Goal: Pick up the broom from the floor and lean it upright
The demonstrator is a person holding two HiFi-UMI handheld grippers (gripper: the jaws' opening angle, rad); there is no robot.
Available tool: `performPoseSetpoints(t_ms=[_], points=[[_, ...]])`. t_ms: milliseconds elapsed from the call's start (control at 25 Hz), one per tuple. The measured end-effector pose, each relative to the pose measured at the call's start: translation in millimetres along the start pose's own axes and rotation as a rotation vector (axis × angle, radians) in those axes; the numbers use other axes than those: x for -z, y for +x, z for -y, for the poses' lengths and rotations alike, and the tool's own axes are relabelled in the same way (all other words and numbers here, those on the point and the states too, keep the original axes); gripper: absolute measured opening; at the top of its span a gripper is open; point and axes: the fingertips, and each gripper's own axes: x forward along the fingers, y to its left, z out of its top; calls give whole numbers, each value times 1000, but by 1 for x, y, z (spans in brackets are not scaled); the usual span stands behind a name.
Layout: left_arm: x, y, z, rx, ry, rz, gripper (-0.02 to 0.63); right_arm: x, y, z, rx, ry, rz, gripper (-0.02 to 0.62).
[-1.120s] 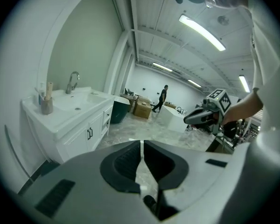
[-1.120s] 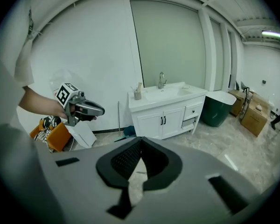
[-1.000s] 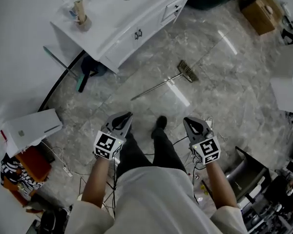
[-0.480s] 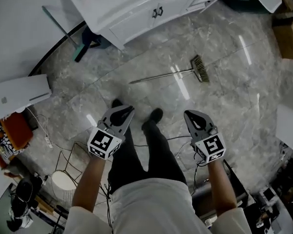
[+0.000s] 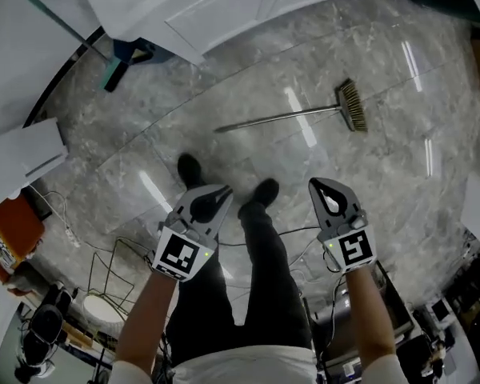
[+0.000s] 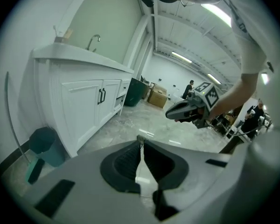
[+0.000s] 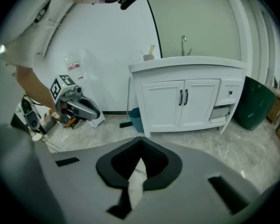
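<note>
Grey marble floor (image 5: 384,182) carries the thin metal-handled broom (image 5: 292,116) with straw bristles, lying flat beyond the person's shoes (image 5: 190,168). Both the left gripper (image 5: 222,190) and the right gripper (image 5: 316,184) hang well short of it, jaws pressed together and empty, likely because the reach isn't finished.

Nothing readable is showing, no words, brands or numbers. The marker cube (image 5: 182,256) on the left gripper (image 5: 226,190) and the marker cube (image 5: 353,249) on the right gripper (image 5: 314,184) are displaying only black-and-white square patterns, and a small red-printed label (image 7: 73,66) on the white wall (image 7: 107,45) is blurring beyond reading
</note>
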Motion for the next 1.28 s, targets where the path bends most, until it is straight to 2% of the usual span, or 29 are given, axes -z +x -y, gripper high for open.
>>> performPoseSetpoints(t_ms=[80,160,440,720,1040,1280], points=[[17,18,-18,11,-4,4,21,22,32,12,42,27,10,2],[40,37,-32,35,2,-4,21,48,64,19,43,26,6,2],[131,85,-70,99,72,-29,21,137,163,9,-33,-30,-52,2],[213,122,-94,130,94,-95,21,196,238,16,-102,-106,-85,3],[289,164,-118,224,123,-131,21,260,312,31,-181,-233,-124,32],[322,199,-144,298,195,-148,21,317,354,47,-286,-399,-208,51]])
